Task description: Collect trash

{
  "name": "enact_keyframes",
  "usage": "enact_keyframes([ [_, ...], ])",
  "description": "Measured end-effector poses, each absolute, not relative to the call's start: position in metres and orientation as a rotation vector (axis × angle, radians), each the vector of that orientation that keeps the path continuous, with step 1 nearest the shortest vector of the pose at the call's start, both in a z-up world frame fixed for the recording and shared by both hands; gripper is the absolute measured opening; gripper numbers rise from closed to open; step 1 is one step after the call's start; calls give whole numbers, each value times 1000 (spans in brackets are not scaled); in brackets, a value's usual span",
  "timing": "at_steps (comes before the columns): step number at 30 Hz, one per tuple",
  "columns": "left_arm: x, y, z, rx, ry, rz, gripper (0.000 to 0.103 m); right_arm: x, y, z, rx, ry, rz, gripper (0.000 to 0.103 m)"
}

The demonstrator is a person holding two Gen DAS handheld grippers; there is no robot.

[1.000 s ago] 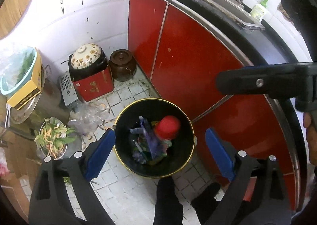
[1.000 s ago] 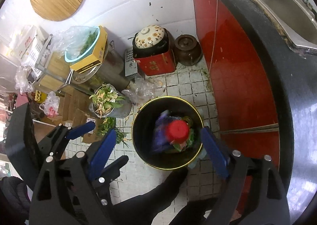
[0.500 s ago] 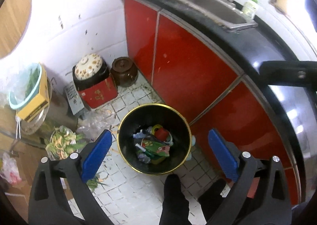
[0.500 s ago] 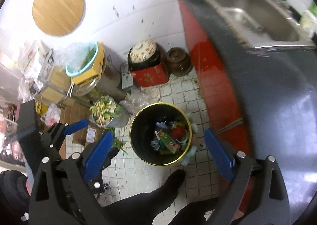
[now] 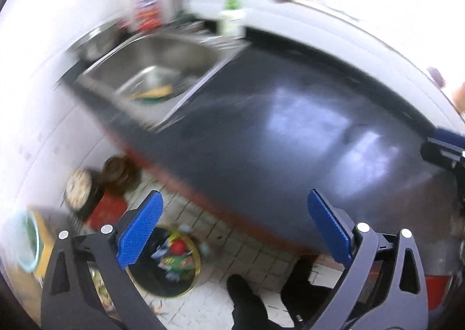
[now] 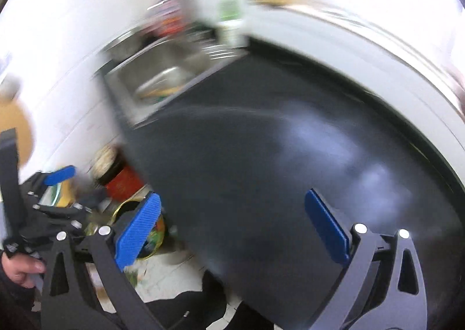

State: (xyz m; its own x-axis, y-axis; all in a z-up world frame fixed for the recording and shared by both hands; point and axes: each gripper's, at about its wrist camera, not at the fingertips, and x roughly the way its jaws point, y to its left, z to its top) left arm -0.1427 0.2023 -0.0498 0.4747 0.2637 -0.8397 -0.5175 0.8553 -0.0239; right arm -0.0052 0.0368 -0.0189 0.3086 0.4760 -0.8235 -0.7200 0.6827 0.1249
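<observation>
The table point(image 5: 290, 114) is dark grey-black with pale bluish glare, red along its front edge. The sink point(image 5: 151, 68) is silvery steel, holding something yellow and green. The bin point(image 5: 165, 266) is black with a yellow rim; the trash point(image 5: 174, 251) in it is red, green and blue. The floor point(image 5: 209, 231) is white tile with dark grout. The left tongs point(image 5: 232, 228) carry ribbed blue pads on grey-black frames, as do the right tongs point(image 6: 229, 228). A jar point(image 5: 116, 170) is brown.

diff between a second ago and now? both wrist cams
Both the left gripper and right gripper have lifted away from the trash bin and swung up over the dark countertop, sink now in view. Their jaws have just been opening, nothing between them. The trash stays in the bin, which hasn't moved.
</observation>
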Motion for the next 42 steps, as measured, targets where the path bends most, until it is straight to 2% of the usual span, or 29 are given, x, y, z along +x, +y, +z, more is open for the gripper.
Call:
enact_keyframes([
  [8,-17,101,-23,-166,957,240,96,64,-139,-8,-119,961,415,96],
  [16,45,17,-23,-64,982,92,96,79,-224,-11,-14,972,223,96],
  [23,66,-9,-30,-31,1006,67,96,91,-247,-13,21,985,187,96],
  [42,71,-7,-33,-19,1022,111,96,103,-245,-19,25,1014,217,96],
])
